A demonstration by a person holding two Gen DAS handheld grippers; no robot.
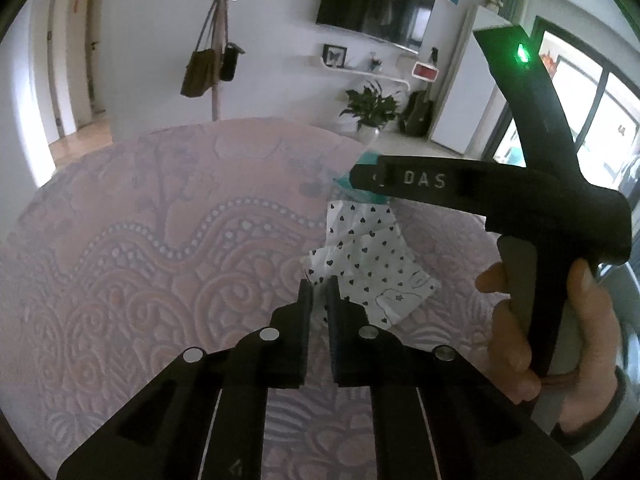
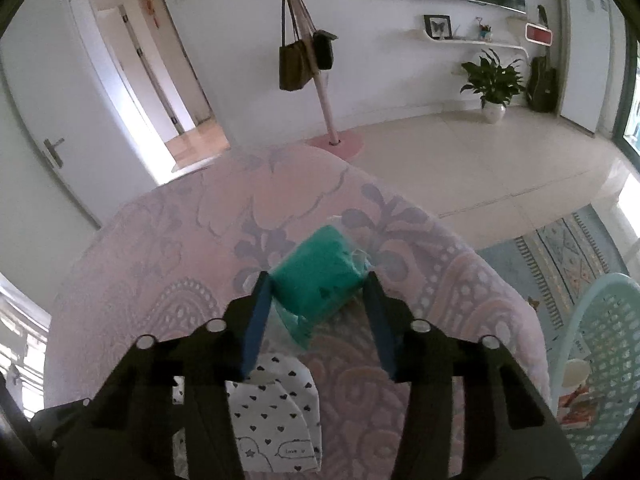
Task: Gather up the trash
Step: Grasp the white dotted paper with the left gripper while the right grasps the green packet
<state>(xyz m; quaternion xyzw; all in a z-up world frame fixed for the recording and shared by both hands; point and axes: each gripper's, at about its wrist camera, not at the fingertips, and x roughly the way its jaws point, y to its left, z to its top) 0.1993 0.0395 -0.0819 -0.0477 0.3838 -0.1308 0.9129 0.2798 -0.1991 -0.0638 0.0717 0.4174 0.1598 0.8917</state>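
Left wrist view is looking over a pink embossed bedspread (image 1: 160,240). Taking the heart-print paper (image 1: 368,264) lying on that bedspread as the landmark: the left gripper (image 1: 318,292) is sitting at the paper's near left edge, its two black fingers (image 1: 306,300) drawn close together with only a narrow slit between them, and whether they are nipping the paper's edge cannot be told. Beyond the paper's far end, a teal packet (image 1: 360,160) is peeking out from under the right gripper (image 1: 360,180), which is reaching in from the right, gripped by the person's hand (image 1: 532,320).

Right wrist view is showing the same paper (image 2: 276,420) lying flat at the bottom, partly under the gripper body. Just beyond the paper, the teal packet (image 2: 320,276) in clear wrapping is resting on the bedspread (image 2: 160,260). The right gripper (image 2: 318,284) is standing spread wide, its blue-padded fingers (image 2: 256,320) flanking the packet, the left pad touching or nearly touching it and the right one apart from it. Far right of the paper, down on the floor beside the bed, a pale green lattice basket (image 2: 600,320) is holding some light and orange-red scraps, too blurred to name.
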